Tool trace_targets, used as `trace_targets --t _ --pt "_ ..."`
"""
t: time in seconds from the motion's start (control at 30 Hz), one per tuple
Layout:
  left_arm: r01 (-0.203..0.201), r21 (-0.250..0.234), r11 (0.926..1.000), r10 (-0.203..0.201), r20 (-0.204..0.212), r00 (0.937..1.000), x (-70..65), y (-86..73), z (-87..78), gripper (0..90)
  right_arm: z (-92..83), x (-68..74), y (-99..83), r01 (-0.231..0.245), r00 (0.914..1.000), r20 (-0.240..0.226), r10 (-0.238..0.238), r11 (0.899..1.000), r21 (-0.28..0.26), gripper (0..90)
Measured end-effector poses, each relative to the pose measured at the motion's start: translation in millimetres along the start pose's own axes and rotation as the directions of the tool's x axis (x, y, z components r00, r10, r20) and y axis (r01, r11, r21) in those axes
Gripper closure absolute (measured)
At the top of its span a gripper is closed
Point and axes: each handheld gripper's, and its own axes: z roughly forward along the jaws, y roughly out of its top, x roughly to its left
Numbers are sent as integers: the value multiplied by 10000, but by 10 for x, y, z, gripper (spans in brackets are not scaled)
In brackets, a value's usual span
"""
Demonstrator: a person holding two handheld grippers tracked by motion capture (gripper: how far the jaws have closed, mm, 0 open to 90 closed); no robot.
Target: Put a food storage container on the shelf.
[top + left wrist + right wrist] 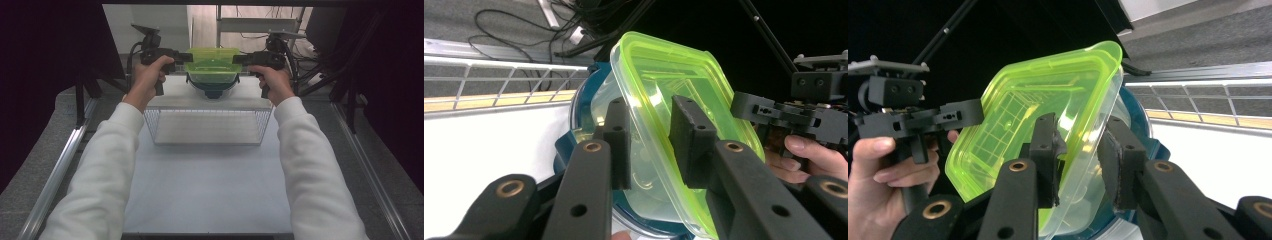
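Table (210,175) stretched white before me, with a wire basket (207,127) standing on it, and beyond that a dark blue bowl (214,91). On the bowl sat the clear container with the yellow-green lid (212,65), between my 2 claws. My left gripper (186,57) had its jaws on either side of the lid's rim at 1 end, my right gripper (239,59) likewise at the other. Both pairs stood slightly apart, pads not pressing the plastic.
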Motion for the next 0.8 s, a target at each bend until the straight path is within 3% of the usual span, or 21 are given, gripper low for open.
trace_targets --t 0.13,0.2,0.33,0.4,0.47,0.57,0.6,0.73,0.77,0.8 --pt "-68 -55 10000 68 -15 10000 5 -2 13 680 7 -13 -2 -19 10000 3 19 9999 -137 683" --pt "-227 -85 9997 224 -312 9993 2 -5 20 632 12 -14 -11 144 9998 116 -142 9997 -193 647" --pt "-734 -456 9963 684 -1039 9922 -14 -19 15 443 3 -27 -27 466 9984 352 -454 9983 -353 423" --pt "-1006 -861 9912 916 -1024 9905 -54 -25 -38 312 -51 -36 -49 566 9984 60 -562 9920 -1132 321" --pt "-1209 -979 9878 1113 -975 9890 -81 -33 -72 297 -81 -36 -54 596 9981 -72 -611 9897 -1298 309" --pt "-1691 -1002 9805 1578 -1114 9812 -150 -69 -168 271 -178 -16 -92 1270 9919 129 -1265 9805 -1503 295" --pt "-1949 -994 9758 1840 -1094 9768 -201 -108 -236 264 -265 8 -137 1772 9842 307 -1746 9731 -1473 293" --pt "-2197 -1061 9698 2104 -916 9733 -258 -189 -366 261 -382 31 -212 2128 9771 251 -2115 9650 -1532 299" --pt "-2289 -1098 9672 2215 -760 9722 -272 -245 -443 257 -455 51 -267 2476 9687 190 -2475 9579 -1456 303" --pt "-2289 -1098 9672 2215 -760 9722 -272 -245 -443 254 -455 51 -267 2476 9687 190 -2475 9579 -1456 303"
